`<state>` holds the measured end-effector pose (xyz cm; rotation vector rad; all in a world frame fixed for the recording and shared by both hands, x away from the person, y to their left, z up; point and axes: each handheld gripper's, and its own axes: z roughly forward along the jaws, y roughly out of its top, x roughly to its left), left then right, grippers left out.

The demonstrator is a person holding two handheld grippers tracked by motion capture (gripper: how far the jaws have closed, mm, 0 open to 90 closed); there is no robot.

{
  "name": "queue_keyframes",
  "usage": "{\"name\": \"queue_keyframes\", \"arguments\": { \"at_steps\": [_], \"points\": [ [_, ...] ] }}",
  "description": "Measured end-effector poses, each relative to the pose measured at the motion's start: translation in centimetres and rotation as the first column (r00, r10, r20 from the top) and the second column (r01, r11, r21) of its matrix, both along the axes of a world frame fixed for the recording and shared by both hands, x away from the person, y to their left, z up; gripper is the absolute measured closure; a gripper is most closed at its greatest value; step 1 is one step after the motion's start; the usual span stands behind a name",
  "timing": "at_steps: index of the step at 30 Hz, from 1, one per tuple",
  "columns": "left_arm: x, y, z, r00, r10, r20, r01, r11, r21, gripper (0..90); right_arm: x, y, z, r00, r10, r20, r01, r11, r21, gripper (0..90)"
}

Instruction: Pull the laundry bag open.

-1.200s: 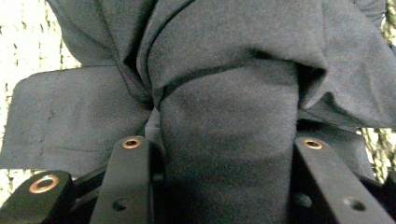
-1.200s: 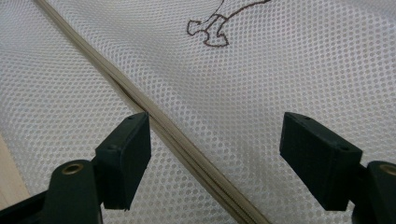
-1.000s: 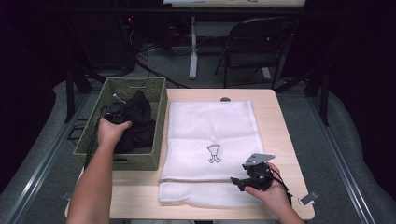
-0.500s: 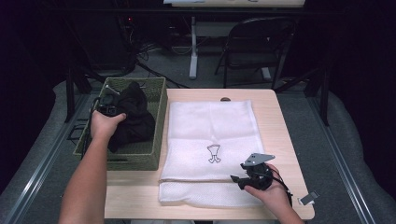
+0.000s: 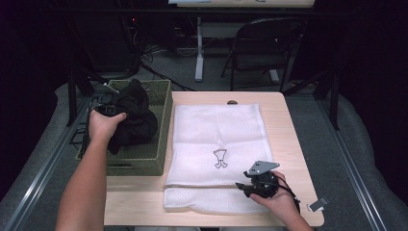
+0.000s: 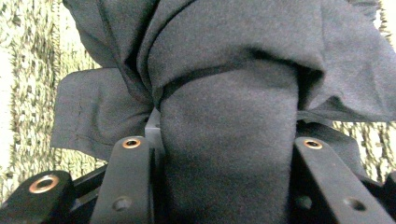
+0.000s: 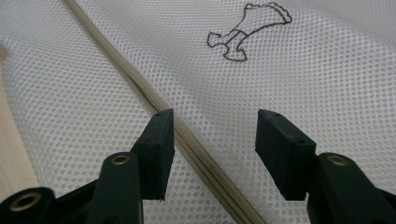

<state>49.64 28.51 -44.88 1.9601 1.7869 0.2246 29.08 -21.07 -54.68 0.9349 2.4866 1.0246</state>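
Observation:
A black garment (image 5: 134, 120) bulges out of the woven green basket (image 5: 139, 163) at the table's left. My left gripper (image 5: 103, 108) is shut on a thick fold of that black garment (image 6: 229, 140), which fills the gap between its jaws (image 6: 219, 154). A white mesh bag (image 5: 216, 130) with a small brown emblem (image 7: 247, 32) lies flat on the table. My right gripper (image 5: 243, 186) rests low over its near right part. Its jaws (image 7: 215, 140) have just been closing and still stand apart, with the mesh and the bag's tan seam (image 7: 140, 88) between them.
The basket's right wall stands close against the mesh bag's left edge. A small grey clip (image 5: 317, 203) lies at the table's front right corner. A folding chair (image 5: 260, 48) and table legs stand beyond the far edge. Bare wood shows to the right of the bag.
My left hand has risen and carried the black garment up from the basket's floor. The right hand has stayed over the same spot on the bag.

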Motion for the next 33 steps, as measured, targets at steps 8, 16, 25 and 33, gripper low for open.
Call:
{"name": "queue_keyframes", "arguments": {
  "at_steps": [8, 16, 25, 33],
  "points": [
    [-0.5, 0.1, 0.7, 1.0000, 0.006, 0.006, -0.006, 0.9999, -0.015, 57.5, 0.1, -0.1, -0.1, 0.9998, -0.008, -0.018, 0.007, 1.0000, -0.004, 55.8],
    [-1.2, 0.1, 1.4, 0.9998, 0.015, 0.009, -0.015, 0.9998, -0.013, 57.3, 0.1, 0.2, -0.2, 0.9999, 0.010, -0.001, -0.010, 0.9999, -0.010, 59.5],
    [-2.6, 0.1, 3.2, 0.9996, 0.006, 0.028, -0.006, 0.9999, -0.010, 57.2, 0.1, 0.3, 0.0, 0.9995, 0.026, 0.017, -0.026, 0.9995, -0.019, 61.8],
    [-3.9, -0.4, 4.7, 0.9982, -0.035, 0.049, 0.035, 0.9993, -0.009, 57.2, 0.2, 0.4, 0.0, 0.9995, 0.028, 0.016, -0.028, 0.9994, -0.023, 64.4]
  ]
}}
